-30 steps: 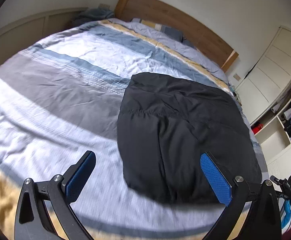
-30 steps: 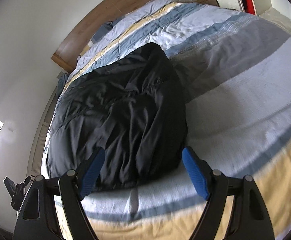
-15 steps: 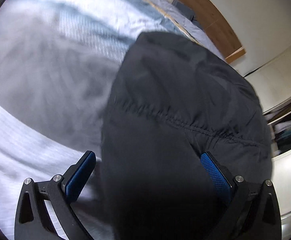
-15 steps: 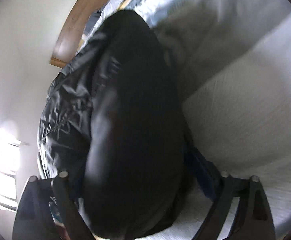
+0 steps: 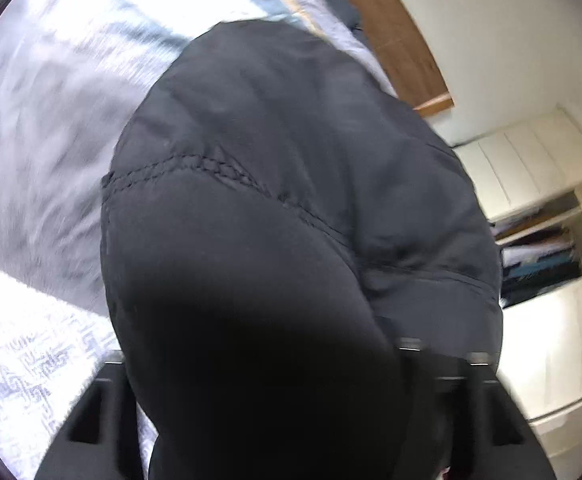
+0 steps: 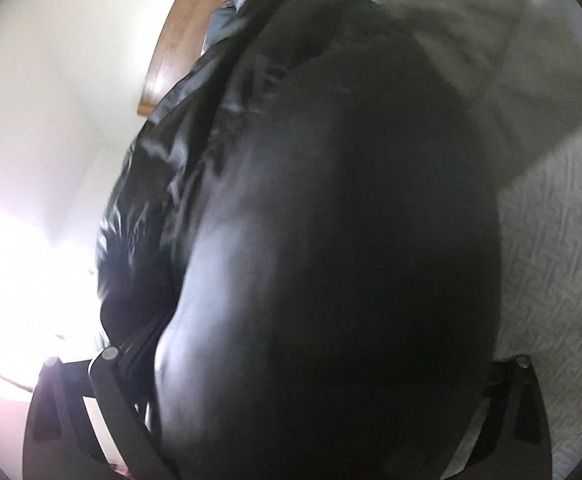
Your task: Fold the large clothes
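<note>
A folded black padded jacket (image 5: pixel 291 200) lies on the striped bed cover (image 5: pixel 43 128) and fills most of both views. In the left wrist view its near edge bulges between the arms of my left gripper (image 5: pixel 267 392) and hides both fingertips. In the right wrist view the jacket (image 6: pixel 331 240) likewise lies between the arms of my right gripper (image 6: pixel 311 392) and covers its fingertips. The gripper arms stand wide apart in both views, with the jacket's bulk between them. Whether the fingers pinch the cloth is hidden.
A wooden headboard (image 5: pixel 391 32) stands at the far end of the bed. White cupboards and open shelves (image 5: pixel 539 248) are to the right in the left wrist view. A white wall and a bright window (image 6: pixel 31 220) are to the left in the right wrist view.
Both grippers have moved forward and down onto the jacket's near edge. The blue pads, visible one second ago, are now hidden by the black cloth.
</note>
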The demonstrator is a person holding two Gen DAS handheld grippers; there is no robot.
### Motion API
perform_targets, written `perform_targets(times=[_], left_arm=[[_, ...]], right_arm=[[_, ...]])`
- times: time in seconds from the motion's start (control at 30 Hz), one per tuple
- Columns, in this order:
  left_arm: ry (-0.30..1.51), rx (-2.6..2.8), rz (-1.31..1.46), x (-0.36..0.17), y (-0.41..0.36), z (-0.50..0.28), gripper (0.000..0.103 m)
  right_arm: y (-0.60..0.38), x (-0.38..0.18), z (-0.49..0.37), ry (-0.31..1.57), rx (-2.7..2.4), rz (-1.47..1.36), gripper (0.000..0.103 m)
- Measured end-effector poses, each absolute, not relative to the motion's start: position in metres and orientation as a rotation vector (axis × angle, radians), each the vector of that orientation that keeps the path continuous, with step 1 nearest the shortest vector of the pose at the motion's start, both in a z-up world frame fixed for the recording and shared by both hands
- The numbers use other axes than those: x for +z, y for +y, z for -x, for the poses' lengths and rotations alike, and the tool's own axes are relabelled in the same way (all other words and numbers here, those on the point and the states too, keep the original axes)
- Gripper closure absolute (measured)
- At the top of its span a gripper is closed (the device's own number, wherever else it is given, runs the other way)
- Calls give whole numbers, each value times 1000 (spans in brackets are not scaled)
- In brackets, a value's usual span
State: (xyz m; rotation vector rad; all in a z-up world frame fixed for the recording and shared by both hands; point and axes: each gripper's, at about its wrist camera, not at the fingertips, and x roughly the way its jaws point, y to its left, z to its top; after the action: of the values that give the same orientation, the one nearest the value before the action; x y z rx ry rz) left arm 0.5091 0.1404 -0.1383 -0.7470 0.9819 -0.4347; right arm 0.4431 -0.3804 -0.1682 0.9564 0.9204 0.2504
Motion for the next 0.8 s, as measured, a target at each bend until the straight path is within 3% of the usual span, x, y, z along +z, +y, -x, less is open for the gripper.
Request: perform_targets(times=[0.03, 0.07, 0.1, 0.2, 0.5, 0.63, 0.8], left_arm=[[969, -441, 711, -127, 133, -508, 76], [957, -449, 685, -116, 127, -506, 78], [943, -457, 665, -107, 122, -504, 81], [874, -493, 605, -64, 103, -496, 84], [731, -577, 475, 31, 74, -442, 85], [757, -570, 473, 16, 83, -409, 85], [878, -487, 436, -42, 96, -386, 82]], right_arm=[[-376, -160, -445, 908, 260, -940, 30], [-373, -152, -446, 896, 265, -923, 50], [-370, -144, -447, 888, 269, -900, 61], [-355, -105, -450, 859, 282, -787, 72], [-297, 16, -412, 719, 343, -543, 76], [-291, 20, -379, 714, 357, -527, 76], [-311, -35, -341, 823, 298, -582, 76]])
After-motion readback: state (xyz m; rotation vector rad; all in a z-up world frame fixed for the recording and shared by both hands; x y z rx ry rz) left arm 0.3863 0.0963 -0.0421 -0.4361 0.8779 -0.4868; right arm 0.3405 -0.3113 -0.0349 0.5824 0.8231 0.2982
